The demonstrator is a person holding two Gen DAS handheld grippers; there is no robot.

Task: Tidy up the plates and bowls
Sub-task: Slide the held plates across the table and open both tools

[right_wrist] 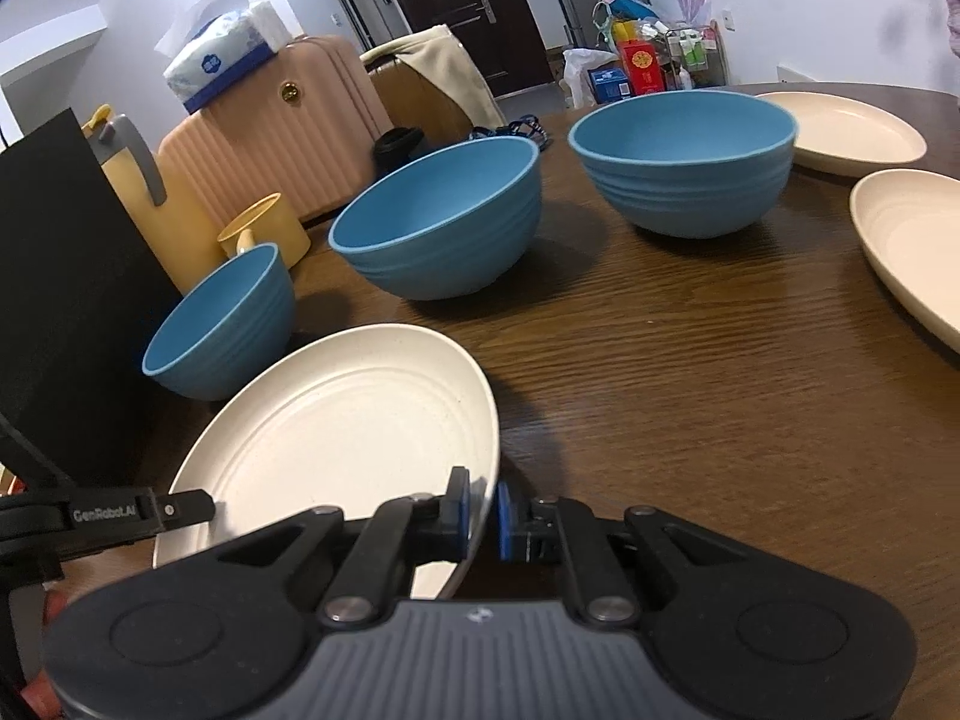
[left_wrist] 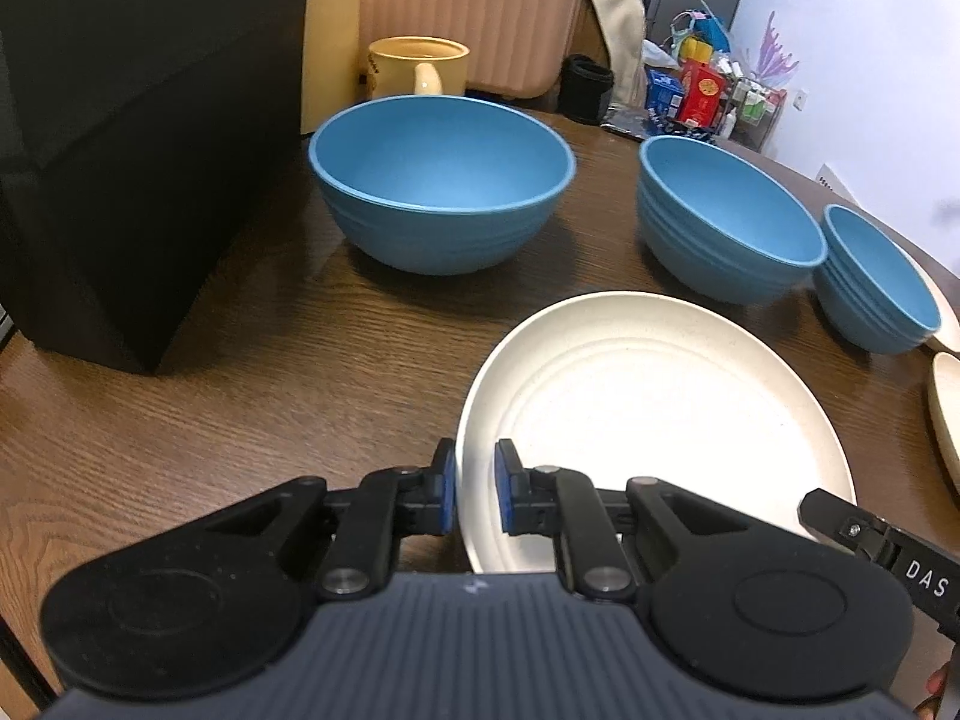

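pinching the ridged cream plate [left_wrist: 648, 414], your left gripper [left_wrist: 475, 489] and right gripper [right_wrist: 483, 513] clamp opposite rims.

A cream round plate with faint concentric rings [left_wrist: 654, 414] lies on the dark brown wood-grain table [left_wrist: 240, 408] near three ribbed blue bowls [left_wrist: 441, 180], a yellow mug [left_wrist: 420, 66] and a ridged pink suitcase [left_wrist: 468, 12].

right gripper [right_wrist: 481, 510] jaws clamping cream plate [right_wrist: 336, 420] rim, three blue bowls [right_wrist: 438, 222] behind
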